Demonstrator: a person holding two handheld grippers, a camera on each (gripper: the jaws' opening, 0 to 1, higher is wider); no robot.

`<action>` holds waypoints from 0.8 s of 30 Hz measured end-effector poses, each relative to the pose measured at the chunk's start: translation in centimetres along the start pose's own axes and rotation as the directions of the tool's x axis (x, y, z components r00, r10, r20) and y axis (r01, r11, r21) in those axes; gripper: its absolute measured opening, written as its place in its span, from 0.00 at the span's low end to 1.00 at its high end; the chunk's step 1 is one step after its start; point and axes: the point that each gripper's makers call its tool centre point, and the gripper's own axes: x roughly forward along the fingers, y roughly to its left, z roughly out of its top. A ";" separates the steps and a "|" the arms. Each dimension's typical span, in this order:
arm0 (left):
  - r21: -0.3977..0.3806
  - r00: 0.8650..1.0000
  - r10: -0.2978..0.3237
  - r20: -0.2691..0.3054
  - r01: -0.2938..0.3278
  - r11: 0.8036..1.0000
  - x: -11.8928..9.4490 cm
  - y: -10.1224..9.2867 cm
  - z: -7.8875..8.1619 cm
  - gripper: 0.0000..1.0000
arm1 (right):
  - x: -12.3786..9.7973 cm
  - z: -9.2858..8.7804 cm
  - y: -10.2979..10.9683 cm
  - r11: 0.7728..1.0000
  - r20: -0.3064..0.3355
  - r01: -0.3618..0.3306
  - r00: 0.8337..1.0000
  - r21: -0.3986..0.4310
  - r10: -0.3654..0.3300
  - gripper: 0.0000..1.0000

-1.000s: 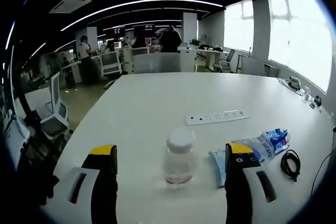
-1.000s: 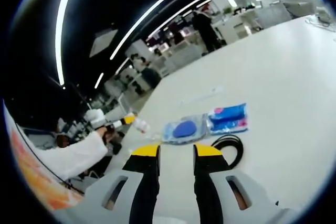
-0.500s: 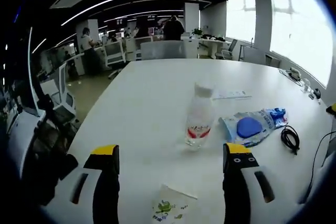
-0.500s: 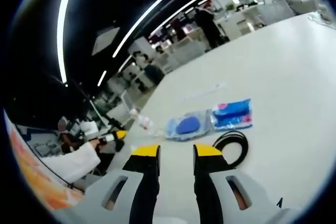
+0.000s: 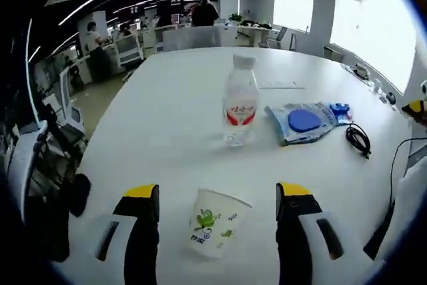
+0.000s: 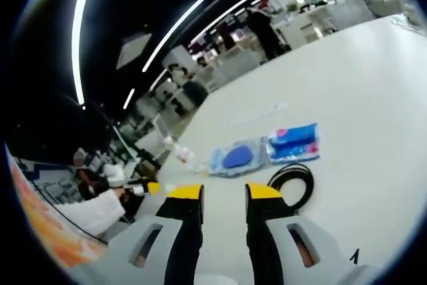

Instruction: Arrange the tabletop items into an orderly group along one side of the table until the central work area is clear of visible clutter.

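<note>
**Inspector:** What are you seeing on the left side?

**Operator:** I am looking along the left gripper (image 5: 217, 195), and its jaws are standing wide apart with nothing held. A paper cup (image 5: 213, 223) with a green print is sitting between them on the white table (image 5: 167, 105), touching neither jaw as far as I can tell. Beyond it a clear water bottle (image 5: 240, 101) with a red label is standing upright, well apart from the cup. To its right a blue packet (image 5: 307, 121) is lying flat, and just beside that a coiled black cable (image 5: 358, 140) is resting near the table edge. A white power strip (image 5: 280, 86) is lying further back.

**Inspector:** And the right side?

**Operator:** I am reading the right gripper (image 6: 223, 195) as narrow: the jaws are standing close together, with a slim gap between the yellow tips and nothing in it. Just ahead of them the black cable (image 6: 291, 183) is lying on the table (image 6: 360, 98). The blue packet (image 6: 263, 151) is lying just beyond, the bottle (image 6: 179, 153) to its left, and the power strip (image 6: 260, 115) further off. At the left I am seeing the other gripper (image 6: 148, 188) in a white-sleeved hand (image 6: 123, 191).

**Inspector:** Background?

**Operator:** Office desks and chairs are showing behind the table, with people standing far off.
</note>
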 end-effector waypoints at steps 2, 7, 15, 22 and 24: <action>-0.009 1.000 -0.011 -0.025 0.011 1.000 0.5 -0.1 -1.2 0.72 | -0.1 0.0 -0.1 1.000 0.000 0.002 1.000 0.002 -0.002 0.22; 0.051 0.996 0.013 -0.091 -0.008 0.999 1.0 0.2 -2.9 0.65 | -0.1 -0.2 -0.2 1.000 -0.004 0.007 1.000 0.004 -0.007 0.22; 0.105 0.982 0.066 -0.178 -0.048 0.993 1.6 1.3 -5.0 0.39 | 0.4 -0.3 0.4 1.000 -0.008 -0.005 1.000 0.011 0.005 0.22; 0.035 0.995 0.033 -0.099 -0.030 0.999 1.5 0.2 -3.8 0.35 | 0.4 -0.4 0.2 1.000 -0.006 -0.001 1.000 0.031 0.001 0.21; -0.025 0.999 0.016 -0.040 -0.017 1.000 1.1 -0.5 -2.8 0.34 | 0.4 -0.4 0.2 0.999 -0.004 0.000 1.000 0.037 0.000 0.21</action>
